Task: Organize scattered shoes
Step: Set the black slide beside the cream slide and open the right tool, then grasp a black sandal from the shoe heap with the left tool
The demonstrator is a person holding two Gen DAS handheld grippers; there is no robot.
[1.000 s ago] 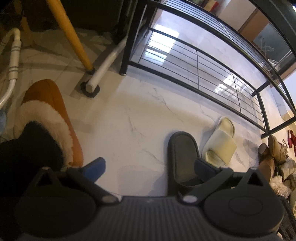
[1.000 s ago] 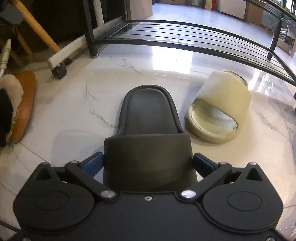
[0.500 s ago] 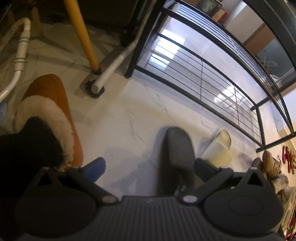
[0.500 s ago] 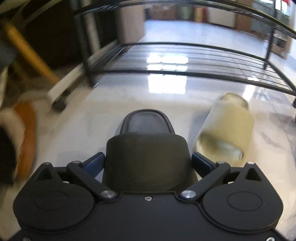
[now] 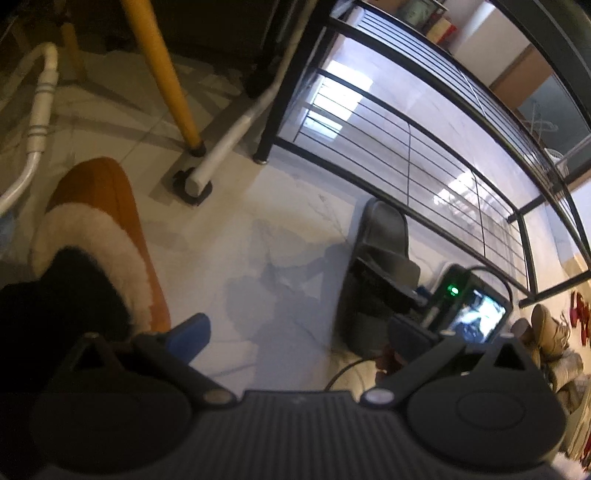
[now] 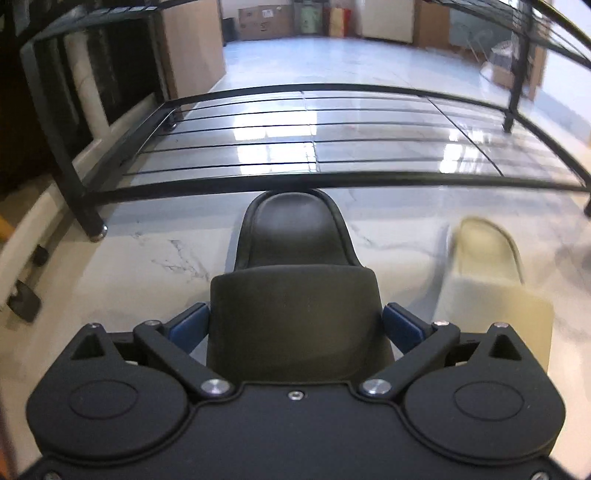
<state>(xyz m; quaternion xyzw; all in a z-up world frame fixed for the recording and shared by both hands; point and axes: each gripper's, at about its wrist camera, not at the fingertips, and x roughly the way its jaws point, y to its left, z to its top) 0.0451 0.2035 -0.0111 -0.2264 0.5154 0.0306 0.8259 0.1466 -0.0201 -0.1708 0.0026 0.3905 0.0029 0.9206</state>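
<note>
Black wire rack (image 6: 303,147) takes up most of the right wrist view, sitting on the marble floor (image 6: 147,266). The right gripper (image 6: 295,325) is clamped on the strap of a black slide (image 6: 295,236), toe right at the rack's front bar. Cream slide (image 6: 495,273) is on the floor just to its right. Left gripper (image 5: 295,332) is spread wide with nothing in it, next to a fuzzy orange slipper (image 5: 99,229).

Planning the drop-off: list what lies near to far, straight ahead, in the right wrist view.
right gripper → black rubber slide sandal in its jaws → white marble floor → black metal shoe rack's bottom shelf → cardboard boxes.
</note>
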